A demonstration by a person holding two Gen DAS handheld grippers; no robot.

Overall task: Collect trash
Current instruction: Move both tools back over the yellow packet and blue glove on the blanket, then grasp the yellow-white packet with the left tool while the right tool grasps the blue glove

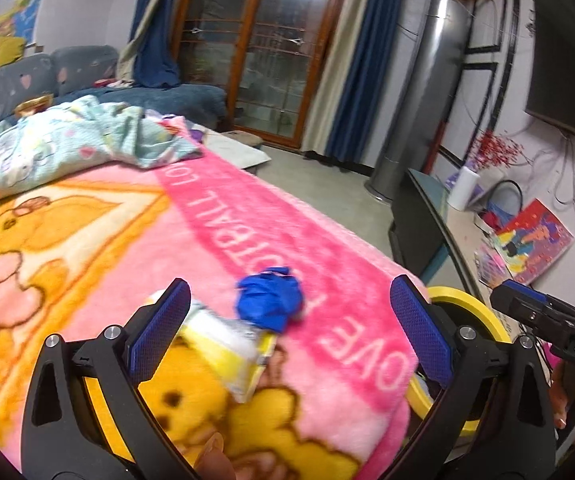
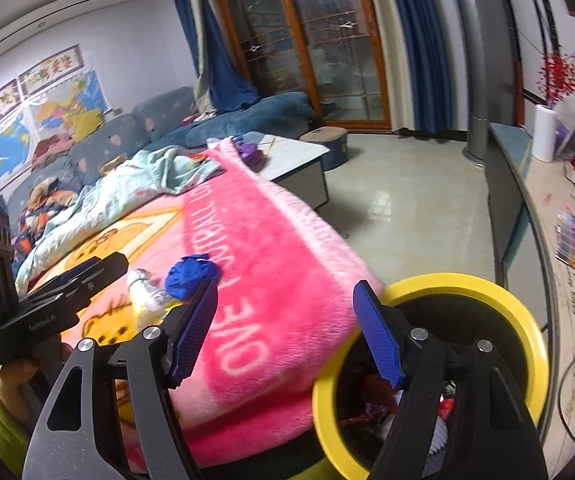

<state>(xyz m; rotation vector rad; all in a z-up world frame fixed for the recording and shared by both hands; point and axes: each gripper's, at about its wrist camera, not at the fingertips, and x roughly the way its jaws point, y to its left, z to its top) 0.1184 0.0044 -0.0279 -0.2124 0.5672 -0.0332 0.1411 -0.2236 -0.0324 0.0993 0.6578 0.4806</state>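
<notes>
A crumpled blue wad point(image 1: 269, 300) and a yellow-and-white wrapper point(image 1: 227, 344) lie on the pink blanket point(image 1: 327, 264). My left gripper point(image 1: 291, 328) is open above them; the wrapper lies close by its left pad and the wad sits ahead between the fingers, untouched. My right gripper point(image 2: 287, 332) is open with only blanket between its pads. Its right finger hangs over the yellow-rimmed bin point(image 2: 487, 292), which has trash inside. The right wrist view shows the blue wad point(image 2: 191, 274) and the wrapper point(image 2: 147, 296) beside the left gripper point(image 2: 99, 266).
A rumpled pale-blue quilt point(image 1: 67, 140) lies further up the blanket. A low white table point(image 2: 295, 152) and a round stool point(image 2: 327, 136) stand beyond. A dark cabinet point(image 2: 507, 184) with a cluttered top runs along the right. Bare floor point(image 2: 407, 184) lies between.
</notes>
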